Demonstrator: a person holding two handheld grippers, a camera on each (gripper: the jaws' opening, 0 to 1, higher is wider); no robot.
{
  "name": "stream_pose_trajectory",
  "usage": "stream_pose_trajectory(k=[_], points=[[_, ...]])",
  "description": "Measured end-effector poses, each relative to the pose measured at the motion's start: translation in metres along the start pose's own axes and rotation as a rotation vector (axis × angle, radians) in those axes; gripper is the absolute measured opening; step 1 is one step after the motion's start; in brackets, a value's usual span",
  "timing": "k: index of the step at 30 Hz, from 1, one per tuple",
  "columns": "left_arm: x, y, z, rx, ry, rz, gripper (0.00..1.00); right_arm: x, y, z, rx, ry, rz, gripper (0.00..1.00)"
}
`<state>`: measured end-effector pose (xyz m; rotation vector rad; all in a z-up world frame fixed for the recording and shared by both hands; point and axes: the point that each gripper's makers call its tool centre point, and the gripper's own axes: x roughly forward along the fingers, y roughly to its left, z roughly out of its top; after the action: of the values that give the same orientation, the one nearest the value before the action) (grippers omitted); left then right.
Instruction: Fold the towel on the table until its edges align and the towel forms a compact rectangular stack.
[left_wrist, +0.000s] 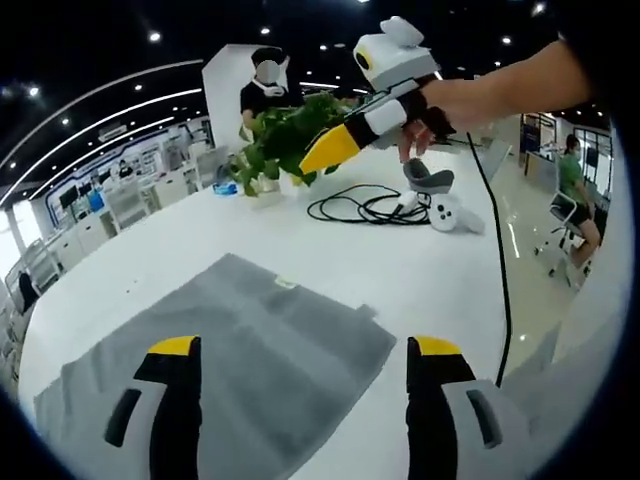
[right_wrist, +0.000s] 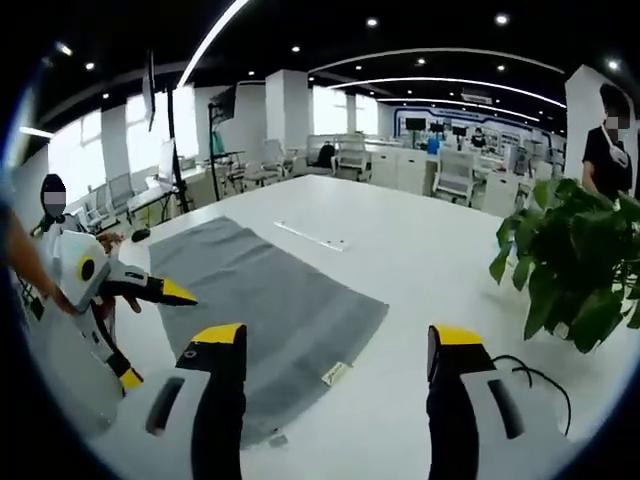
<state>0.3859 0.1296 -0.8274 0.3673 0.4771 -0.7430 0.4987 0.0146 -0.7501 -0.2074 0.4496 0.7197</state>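
towel flat on the table, both grippers raised and empty

the grey towel (left_wrist: 235, 365) lies spread open, unfolded, on the white table (left_wrist: 330, 260), a small label at one edge. in the left gripper view it fills the 7 o'clock part. the left gripper (left_wrist: 305, 350) hovers above it, jaws wide apart, holding nothing. in the right gripper view the right gripper (right_wrist: 335, 345) hangs over the towel's near corner, jaws likewise spread and empty.

in the left gripper view the right gripper shows at 1 o'clock, held in a hand (left_wrist: 440, 110) on an outstretched forearm, above the table. beyond it sit a potted plant (left_wrist: 285, 140), a coiled black cable (left_wrist: 365, 207) and a white controller (left_wrist: 445, 212).
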Motion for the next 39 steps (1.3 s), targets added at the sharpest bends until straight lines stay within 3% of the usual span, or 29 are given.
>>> stream_pose_trajectory(k=[10, 20, 27, 32, 39], points=[[0.022, -0.014, 0.000, 0.012, 0.005, -0.059, 0.74, 0.032, -0.015, -0.015, 0.034, 0.062, 0.009, 0.69], [0.042, -0.032, -0.011, 0.072, 0.044, -0.108, 0.64, 0.052, -0.022, -0.022, 0.068, 0.091, 0.007, 0.62], [0.056, -0.043, -0.014, 0.085, 0.065, -0.160, 0.48, 0.082, -0.040, -0.035, 0.093, 0.119, 0.012, 0.56], [0.063, -0.048, -0.020, 0.076, 0.084, -0.175, 0.45, 0.103, -0.053, -0.050, 0.127, 0.159, 0.003, 0.50], [0.071, -0.057, -0.028, 0.080, 0.114, -0.213, 0.34, 0.127, -0.059, -0.058, 0.160, 0.181, 0.002, 0.42]])
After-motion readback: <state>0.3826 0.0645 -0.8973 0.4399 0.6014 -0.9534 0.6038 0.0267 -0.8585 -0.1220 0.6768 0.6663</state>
